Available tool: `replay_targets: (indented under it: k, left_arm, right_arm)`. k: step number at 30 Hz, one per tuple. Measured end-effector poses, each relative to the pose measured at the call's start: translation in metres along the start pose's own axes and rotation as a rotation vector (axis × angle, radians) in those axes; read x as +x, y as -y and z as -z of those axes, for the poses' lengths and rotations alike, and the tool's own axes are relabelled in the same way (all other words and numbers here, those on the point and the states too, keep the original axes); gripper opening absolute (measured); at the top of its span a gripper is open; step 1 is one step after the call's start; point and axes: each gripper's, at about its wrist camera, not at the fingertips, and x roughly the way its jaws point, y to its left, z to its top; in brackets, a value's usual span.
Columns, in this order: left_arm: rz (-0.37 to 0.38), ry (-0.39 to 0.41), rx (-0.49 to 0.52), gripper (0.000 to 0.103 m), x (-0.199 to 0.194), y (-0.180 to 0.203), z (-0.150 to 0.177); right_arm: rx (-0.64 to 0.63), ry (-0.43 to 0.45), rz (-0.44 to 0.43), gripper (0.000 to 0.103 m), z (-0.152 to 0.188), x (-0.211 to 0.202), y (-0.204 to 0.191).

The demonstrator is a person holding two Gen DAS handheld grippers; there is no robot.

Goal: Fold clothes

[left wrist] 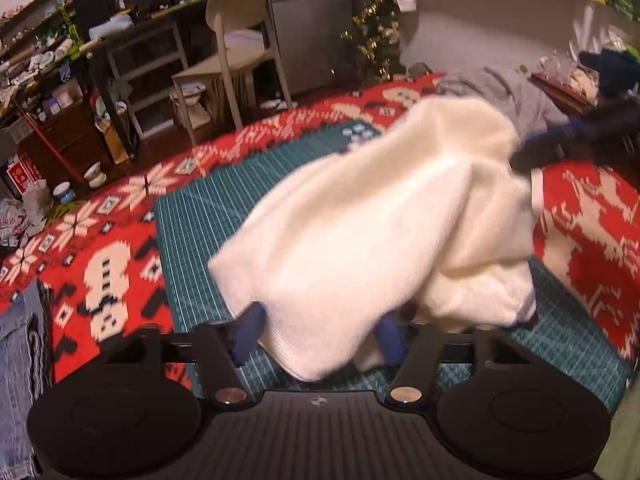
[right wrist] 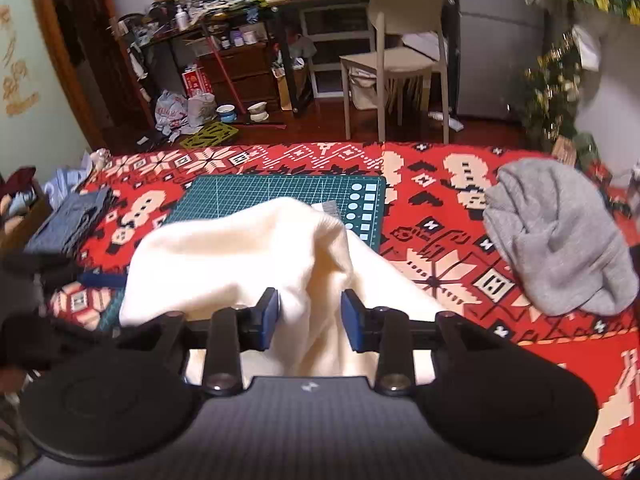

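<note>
Nearest us in the left view is the left gripper (left wrist: pixel 318 330), its blue pads (left wrist: pixel 249 332) set apart with a fold of the cream garment (left wrist: pixel 372 224) draped over and between them; the cloth hides the tips, so we cannot tell whether they pinch it. In the right view the right gripper (right wrist: pixel 309 316) stands spread, its pads (right wrist: pixel 269 314) on either side of a ridge of the garment (right wrist: pixel 240 264) without closing on it. The garment is bunched and partly lifted over the green mat (left wrist: pixel 192 220), which lies on the red blanket (left wrist: pixel 108 280). Only the left view shows the right gripper from outside, blurred, at the garment's far edge (left wrist: pixel 560 144). Only the right view shows the whole grey garment (right wrist: pixel 556 236) crumpled well apart on the blanket (right wrist: pixel 440 272), and folded denim (right wrist: pixel 68 224) beside the mat (right wrist: pixel 280 196). A chair (right wrist: pixel 400 56) stands beyond the blanket.
</note>
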Motion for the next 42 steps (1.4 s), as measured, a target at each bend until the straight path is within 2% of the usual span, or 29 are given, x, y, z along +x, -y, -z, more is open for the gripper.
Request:
replay_targets:
  k: [1,2,3,5,7,13,14,15,16,17,20,22,28,34,36,42]
  left_arm:
    - [0.004,-0.001,-0.021,0.023,-0.001,-0.002,-0.003]
    - [0.008,-0.001,-0.042,0.010,-0.002,-0.004,-0.006]
    - [0.005,-0.004,-0.057,0.010,-0.003,-0.007,-0.007]
    - [0.001,-0.010,-0.086,0.009,-0.005,-0.013,-0.009]
    - [-0.010,-0.004,-0.099,0.009,-0.012,-0.017,-0.011]
    - [0.009,-0.013,-0.242,0.008,-0.036,-0.043,-0.013]
    - [0.012,-0.017,-0.266,0.008,-0.039,-0.046,-0.011]
    - [0.015,-0.022,-0.290,0.008,-0.043,-0.050,-0.010]
    - [0.017,-0.024,-0.306,0.008,-0.046,-0.052,-0.008]
    - [0.013,-0.019,-0.306,0.008,-0.051,-0.052,-0.007]
    - [-0.005,0.001,-0.295,0.008,-0.066,-0.051,-0.003]
    - [-0.021,0.019,-0.287,0.008,-0.080,-0.050,-0.001]
    - [0.041,0.072,-0.272,0.007,-0.123,-0.043,-0.007]
    - [0.119,0.047,-0.260,0.007,-0.144,-0.034,-0.008]
    - [0.141,0.037,-0.259,0.008,-0.144,-0.032,-0.007]
    - [0.127,-0.051,-0.329,0.008,-0.108,-0.042,0.007]
  right_arm:
    - [-0.005,0.001,-0.002,0.042,0.003,-0.002,-0.001]
    - [-0.010,0.001,-0.005,0.046,0.005,-0.004,-0.002]
    - [-0.014,0.001,-0.007,0.052,0.008,-0.006,-0.002]
    - [-0.021,-0.011,-0.022,0.059,0.017,-0.005,-0.006]
    - [-0.036,-0.044,-0.047,0.059,0.026,0.001,-0.012]
    - [-0.077,-0.116,-0.121,0.055,0.050,0.023,-0.038]
    - [-0.070,-0.117,-0.130,0.044,0.053,0.025,-0.042]
    - [-0.066,-0.119,-0.147,0.022,0.055,0.027,-0.047]
    - [-0.064,-0.118,-0.157,0.010,0.055,0.026,-0.051]
    - [-0.062,-0.116,-0.166,0.008,0.056,0.025,-0.055]
    - [-0.085,-0.090,-0.180,0.007,0.051,0.012,-0.065]
    - [-0.119,-0.040,-0.170,0.007,0.041,-0.006,-0.070]
    - [-0.161,0.116,-0.100,0.007,0.005,-0.053,-0.078]
    - [-0.132,0.248,-0.095,0.007,-0.024,-0.093,-0.076]
    - [-0.140,0.259,-0.094,0.007,-0.027,-0.096,-0.075]
    - [-0.068,0.186,-0.094,0.008,-0.019,-0.061,-0.056]
